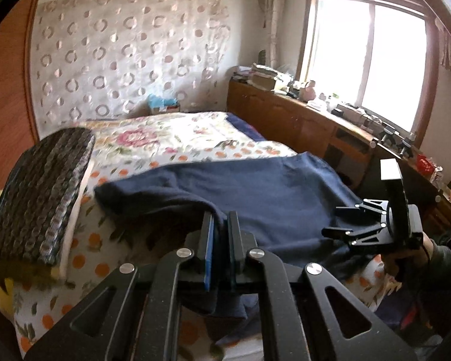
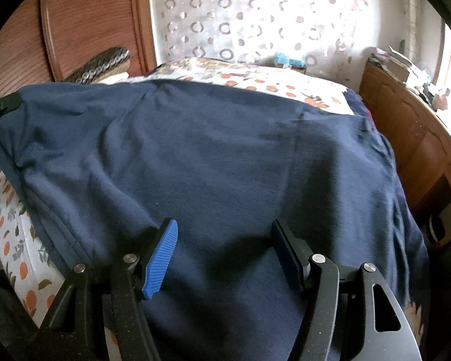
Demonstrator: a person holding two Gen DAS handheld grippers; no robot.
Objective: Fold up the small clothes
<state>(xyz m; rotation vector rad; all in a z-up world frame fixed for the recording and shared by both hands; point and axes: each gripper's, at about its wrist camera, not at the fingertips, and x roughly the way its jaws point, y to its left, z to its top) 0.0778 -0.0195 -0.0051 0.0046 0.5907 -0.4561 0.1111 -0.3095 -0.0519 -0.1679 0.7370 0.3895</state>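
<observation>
Left tongs [image 1: 221, 219] were clenched on the navy garment's [image 2: 225, 156] edge at lower centre; right tongs [image 2: 225, 246], released above the cloth, should grip the matching edge before lifting evenly.

Matt navy cloth garment [image 2: 225, 156], ribbed blue rubbery pad [image 2: 161, 260], glossy wood cabinet [image 1: 288, 120], printed cotton bedspread [image 1: 177, 141]

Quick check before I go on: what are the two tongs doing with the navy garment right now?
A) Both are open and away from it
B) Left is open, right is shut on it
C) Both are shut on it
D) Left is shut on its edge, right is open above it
D: the left tongs pinch a bunched edge of the navy garment, while the right tongs stand wide apart over the cloth.
</observation>
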